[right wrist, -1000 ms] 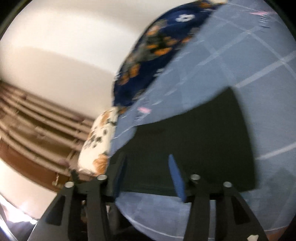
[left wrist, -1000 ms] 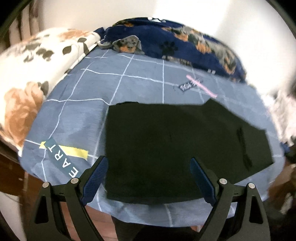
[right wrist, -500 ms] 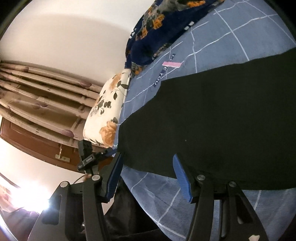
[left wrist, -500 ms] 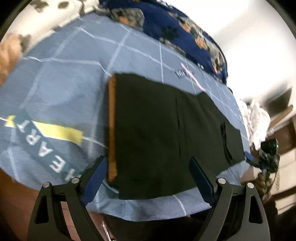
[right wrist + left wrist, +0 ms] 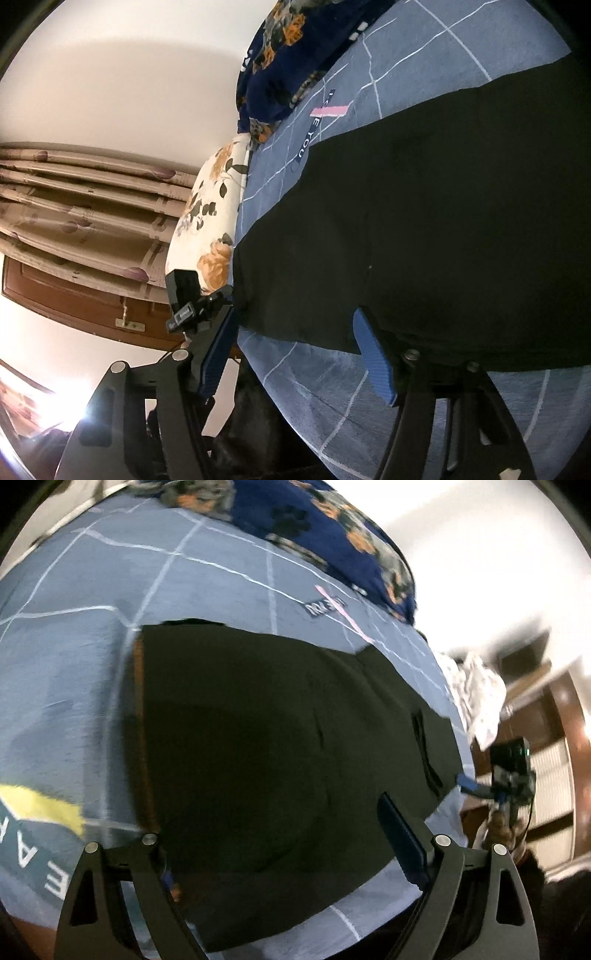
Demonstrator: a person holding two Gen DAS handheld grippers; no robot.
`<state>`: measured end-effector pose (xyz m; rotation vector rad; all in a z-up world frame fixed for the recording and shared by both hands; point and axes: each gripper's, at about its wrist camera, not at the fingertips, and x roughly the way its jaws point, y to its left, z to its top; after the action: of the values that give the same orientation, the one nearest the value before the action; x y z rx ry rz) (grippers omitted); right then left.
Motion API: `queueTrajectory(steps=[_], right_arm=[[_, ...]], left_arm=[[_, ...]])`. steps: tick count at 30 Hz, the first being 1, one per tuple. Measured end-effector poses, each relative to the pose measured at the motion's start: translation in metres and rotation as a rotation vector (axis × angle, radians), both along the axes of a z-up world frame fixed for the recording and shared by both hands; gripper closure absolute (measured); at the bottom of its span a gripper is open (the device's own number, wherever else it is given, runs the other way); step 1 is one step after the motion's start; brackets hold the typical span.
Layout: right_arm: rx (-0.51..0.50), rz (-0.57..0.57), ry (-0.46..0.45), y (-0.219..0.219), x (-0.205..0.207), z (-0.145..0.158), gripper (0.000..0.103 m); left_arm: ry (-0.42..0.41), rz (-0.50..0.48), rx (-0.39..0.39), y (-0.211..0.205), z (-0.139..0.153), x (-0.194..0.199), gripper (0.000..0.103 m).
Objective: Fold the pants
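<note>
Black pants [image 5: 280, 746] lie flat on the blue bedsheet [image 5: 207, 590], near edge facing both tongs. Left gripper [image 5: 280, 834] and right gripper [image 5: 299, 350] gape wide, one at each end, probably so they can pinch matching corners together.

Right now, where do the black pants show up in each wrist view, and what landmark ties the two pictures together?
Left wrist view: the black pants fill the centre, spread flat on the blue checked bedsheet.
Right wrist view: the black pants cover the right half, reaching the right edge.
Shared landmark: the pink stripe with lettering printed on the sheet, just beyond the pants.
</note>
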<state>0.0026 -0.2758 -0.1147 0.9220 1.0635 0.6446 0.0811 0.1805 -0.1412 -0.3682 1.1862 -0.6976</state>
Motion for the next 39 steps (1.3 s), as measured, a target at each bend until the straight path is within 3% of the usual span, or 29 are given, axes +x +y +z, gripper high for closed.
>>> queueTrajectory(steps=[2,5,8,13,17,18,20,23,25,31,39], right_arm=[[0.008,-0.010,0.004,-0.002,0.000,-0.001,0.037],[0.023,-0.026,0.016,-0.005,0.001,-0.004,0.035],[0.026,-0.034,0.028,-0.005,0.002,-0.006,0.031],[0.040,-0.029,0.037,-0.001,0.004,-0.010,0.029],[0.029,-0.008,0.036,0.005,0.003,-0.010,0.028],[0.027,-0.004,0.034,0.006,0.003,-0.009,0.027],[0.025,-0.004,0.030,0.006,0.003,-0.009,0.025],[0.033,-0.008,0.037,0.006,0.003,-0.010,0.024],[0.031,-0.008,0.033,0.007,0.002,-0.009,0.024],[0.035,-0.004,0.027,0.008,0.002,-0.007,0.020],[0.044,-0.010,0.006,0.008,0.002,-0.002,0.018]], left_arm=[[0.018,0.008,-0.064,0.006,-0.001,-0.001,0.015],[0.076,0.078,-0.264,0.031,-0.009,-0.009,0.021],[0.115,0.080,-0.379,0.040,-0.016,-0.018,0.021],[0.157,0.068,-0.472,0.041,-0.016,-0.010,0.021],[0.105,0.053,-0.573,0.039,0.009,-0.003,0.021],[0.072,0.043,-0.578,0.036,0.021,-0.001,0.021],[0.023,0.028,-0.501,0.026,0.036,0.005,0.021],[0.065,0.018,-0.401,0.016,0.025,0.006,0.021],[0.097,0.054,-0.380,0.022,0.011,0.001,0.021],[0.186,0.168,-0.490,0.046,-0.020,-0.021,0.021],[0.217,0.243,-0.497,0.056,-0.017,-0.040,0.021]])
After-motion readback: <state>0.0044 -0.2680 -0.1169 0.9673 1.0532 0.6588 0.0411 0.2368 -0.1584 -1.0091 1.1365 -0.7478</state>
